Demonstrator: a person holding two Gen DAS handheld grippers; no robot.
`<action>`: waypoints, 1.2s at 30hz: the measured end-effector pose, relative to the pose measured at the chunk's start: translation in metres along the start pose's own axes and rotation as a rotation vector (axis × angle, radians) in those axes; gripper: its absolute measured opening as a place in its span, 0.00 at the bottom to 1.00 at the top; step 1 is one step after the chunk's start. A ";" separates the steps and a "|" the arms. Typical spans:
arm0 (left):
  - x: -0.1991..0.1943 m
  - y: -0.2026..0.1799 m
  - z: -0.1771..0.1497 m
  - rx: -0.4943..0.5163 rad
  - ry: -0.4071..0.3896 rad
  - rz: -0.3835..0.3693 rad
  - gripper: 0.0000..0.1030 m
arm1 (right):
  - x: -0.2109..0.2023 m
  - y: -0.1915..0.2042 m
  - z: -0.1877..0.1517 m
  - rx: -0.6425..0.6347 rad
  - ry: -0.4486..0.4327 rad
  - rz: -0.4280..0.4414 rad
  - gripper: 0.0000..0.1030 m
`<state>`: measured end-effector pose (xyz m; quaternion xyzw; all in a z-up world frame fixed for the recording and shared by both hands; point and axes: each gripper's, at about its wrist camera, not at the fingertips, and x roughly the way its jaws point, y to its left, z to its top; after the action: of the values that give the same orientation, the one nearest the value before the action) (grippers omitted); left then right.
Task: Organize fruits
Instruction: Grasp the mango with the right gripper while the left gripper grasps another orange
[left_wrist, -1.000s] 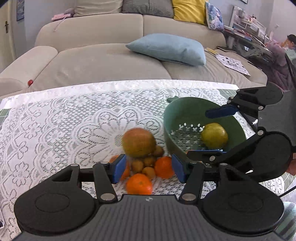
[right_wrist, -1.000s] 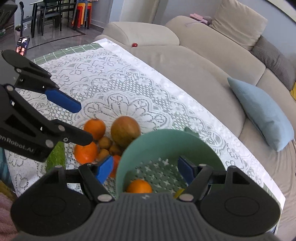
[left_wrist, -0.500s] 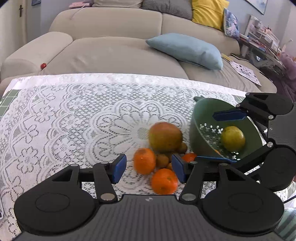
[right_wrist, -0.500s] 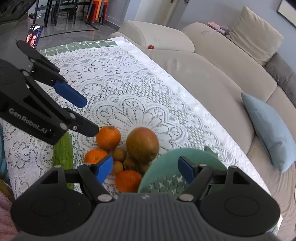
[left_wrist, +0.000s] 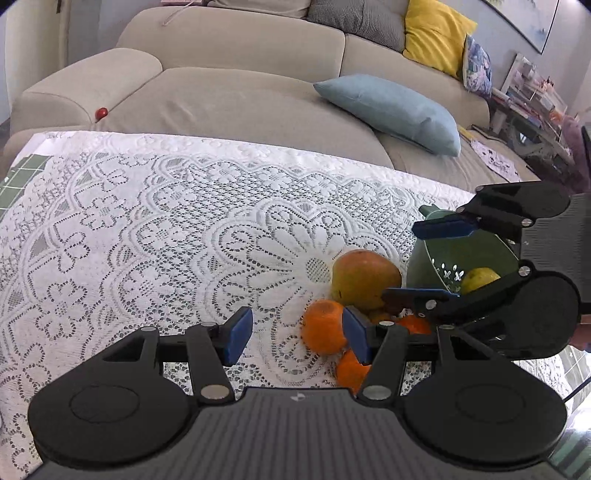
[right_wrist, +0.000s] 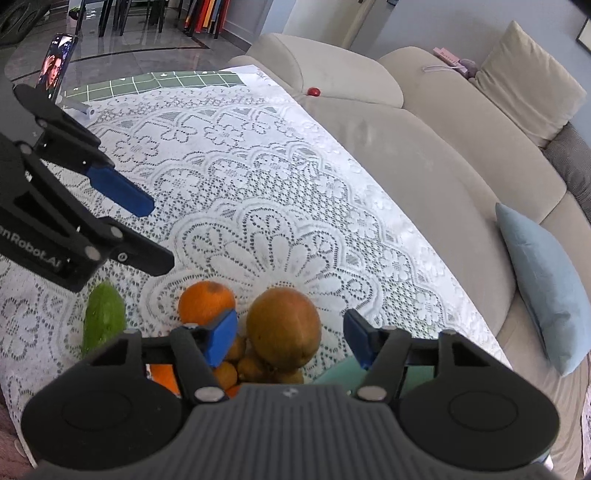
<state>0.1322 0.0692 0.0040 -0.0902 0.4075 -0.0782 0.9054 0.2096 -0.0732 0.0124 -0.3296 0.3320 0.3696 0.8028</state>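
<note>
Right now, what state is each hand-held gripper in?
Left hand-held gripper: open, holding nothing.
Right hand-held gripper: open, jaws have just been closing, the big fruit between them, not gripped.

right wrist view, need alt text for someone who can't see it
The right gripper, open and empty, hangs over a large brownish-green fruit in a pile with oranges and small brown fruits on a white lace tablecloth. The left gripper is at left above a green vegetable, with a beige sofa behind.

Beige sofa (left_wrist: 240, 85), blue cushion (left_wrist: 391, 110), grey walls
</note>
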 end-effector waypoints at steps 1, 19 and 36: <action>0.001 0.001 0.000 -0.001 0.001 -0.004 0.64 | 0.003 0.001 0.001 -0.009 0.005 0.006 0.55; 0.038 -0.005 -0.018 0.050 0.028 -0.127 0.63 | 0.042 -0.004 -0.003 -0.080 0.107 0.040 0.55; 0.053 0.000 -0.022 0.038 -0.011 -0.113 0.52 | 0.042 -0.013 -0.004 -0.063 0.096 0.090 0.55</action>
<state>0.1505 0.0554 -0.0492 -0.0964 0.3954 -0.1366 0.9032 0.2408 -0.0671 -0.0188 -0.3569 0.3729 0.3991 0.7578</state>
